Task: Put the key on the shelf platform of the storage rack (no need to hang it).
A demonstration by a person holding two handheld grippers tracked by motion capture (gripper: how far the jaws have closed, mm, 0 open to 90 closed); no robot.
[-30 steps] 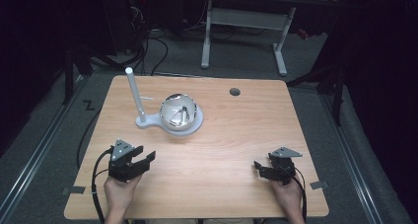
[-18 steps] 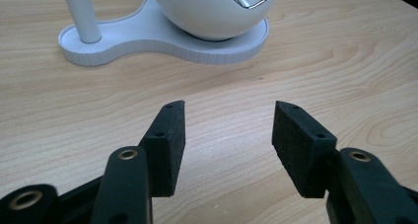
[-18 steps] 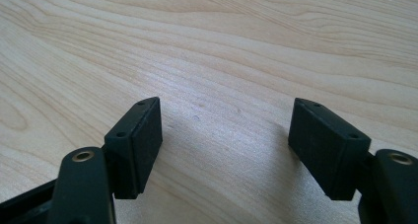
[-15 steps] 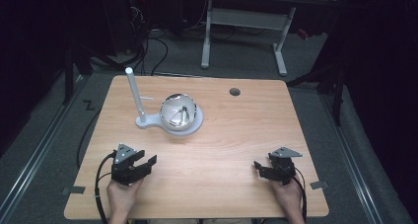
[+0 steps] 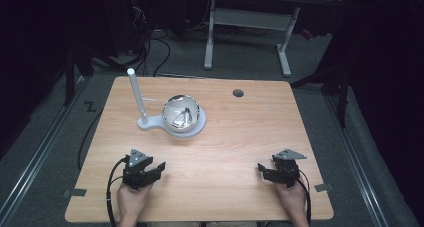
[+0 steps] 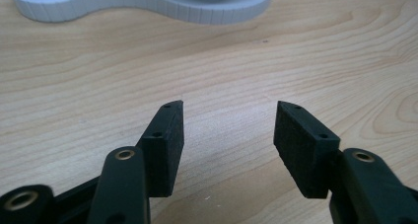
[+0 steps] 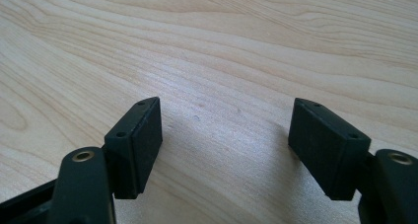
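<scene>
Bowl, shiny metal on white stand at table's far left, looks light, stiff and slippery, best gripped at rim; left gripper and right gripper both gape empty, well apart from it.

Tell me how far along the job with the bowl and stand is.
Nothing looks done: the bowl sits on the white stand, beside its post, untouched. In hand: nothing. The left tool is open and empty, low over the table near the stand's base; the right tool is open and empty at the near right. Left: reaching the bowl and all the handling.
</scene>
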